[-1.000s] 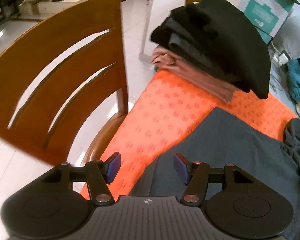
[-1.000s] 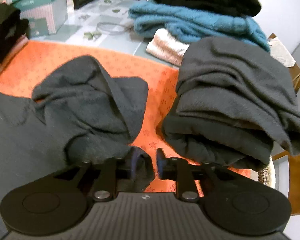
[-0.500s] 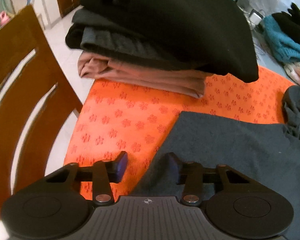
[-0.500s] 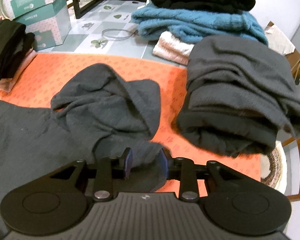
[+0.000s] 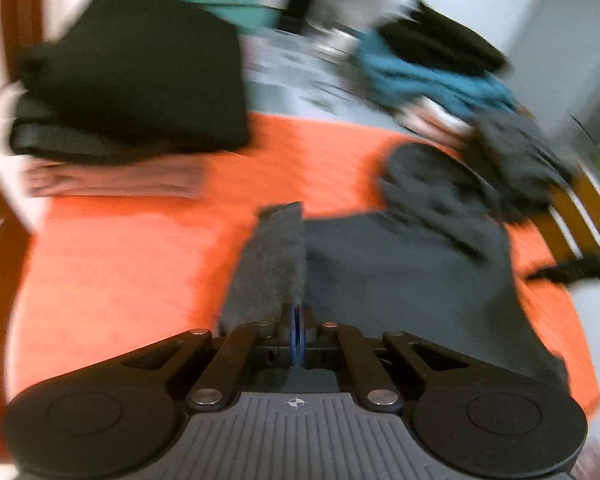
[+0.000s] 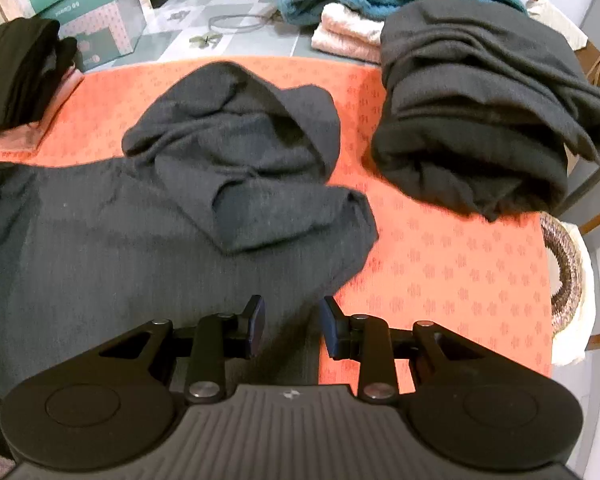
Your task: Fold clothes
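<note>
left gripper (image 5: 297, 334) – we see it clamped on a raised fold of the grey garment (image 5: 400, 272) | right gripper (image 6: 291, 326) – jaws apart, garment edge lying beneath them unpinched | orange cloth (image 6: 440, 264) just right

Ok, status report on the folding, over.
Left gripper shut on grey garment edge, fabric lifted. Right gripper open, over its other edge, gripping nothing. Garment half spread on orange cloth, hood bunched. Folded pile beside, clear.
</note>
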Available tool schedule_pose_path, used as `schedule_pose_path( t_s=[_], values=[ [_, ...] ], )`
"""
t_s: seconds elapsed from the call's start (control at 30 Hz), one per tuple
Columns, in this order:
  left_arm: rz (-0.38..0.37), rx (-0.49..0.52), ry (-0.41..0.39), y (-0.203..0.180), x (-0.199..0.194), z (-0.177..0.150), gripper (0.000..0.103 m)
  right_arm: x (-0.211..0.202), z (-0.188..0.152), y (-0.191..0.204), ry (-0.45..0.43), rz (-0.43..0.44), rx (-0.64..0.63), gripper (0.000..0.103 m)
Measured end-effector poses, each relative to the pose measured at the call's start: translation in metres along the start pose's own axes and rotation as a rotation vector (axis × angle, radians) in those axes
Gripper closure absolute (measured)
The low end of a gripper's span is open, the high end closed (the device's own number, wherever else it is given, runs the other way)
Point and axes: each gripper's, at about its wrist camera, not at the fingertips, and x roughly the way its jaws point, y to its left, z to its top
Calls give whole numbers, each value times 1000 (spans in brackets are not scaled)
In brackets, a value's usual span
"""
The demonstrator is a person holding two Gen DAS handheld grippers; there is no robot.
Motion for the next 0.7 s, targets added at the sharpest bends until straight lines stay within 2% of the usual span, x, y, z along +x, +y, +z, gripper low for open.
schedule_pose_path(
  t_s=[0.13,0.17,0.27,0.37,0.43,0.57,0.7],
  values=[
    [-105,74,129,-29,19,-14,96,0,-5,-1,3,5,3,68],
    [-117,91,143,-33,20,-17,95,1,-5,-2,3,7,3,68],
    [-128,118,126,-37,11,-21,85,0,-6,-3,-2,12,3,68],
    [-78,67,66,-27,-3,-18,77,0,-6,-4,-8,18,4,68],
    [-7,-2,32,-13,-7,-16,75,0,-7,-4,-10,22,6,68],
    [91,-102,11,12,-4,-9,73,2,-7,-5,-11,26,9,68],
    [135,-134,3,23,11,-2,62,3,-7,-6,-15,30,15,67]
  ],
)
